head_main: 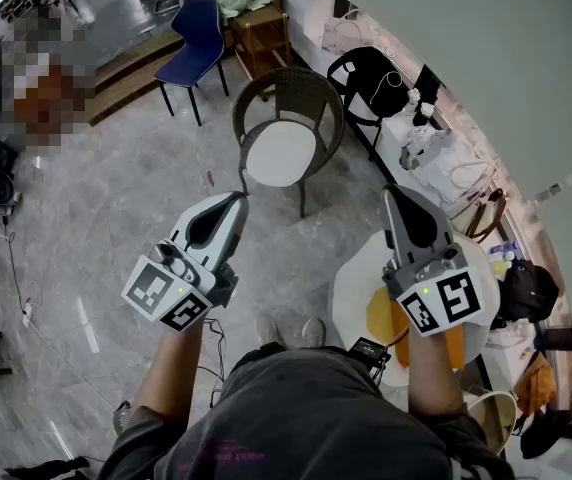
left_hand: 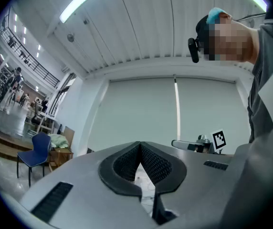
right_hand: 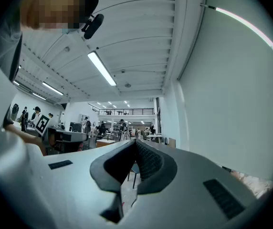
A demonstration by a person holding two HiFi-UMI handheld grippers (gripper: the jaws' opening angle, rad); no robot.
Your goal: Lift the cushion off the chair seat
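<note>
Both arms reach forward, side by side and about level. The left gripper (head_main: 241, 199) and the right gripper (head_main: 390, 192) each have their jaws pressed together, with nothing in them. The white cushion (head_main: 280, 154) lies flat on the wicker chair (head_main: 301, 83) seat, ahead of both grippers. It is round, so no side is longer.

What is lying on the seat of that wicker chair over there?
A round white cushion lies on the chair and covers nearly the whole seat. The seat surface beneath is hidden, so anything under the cushion cannot be seen.
</note>
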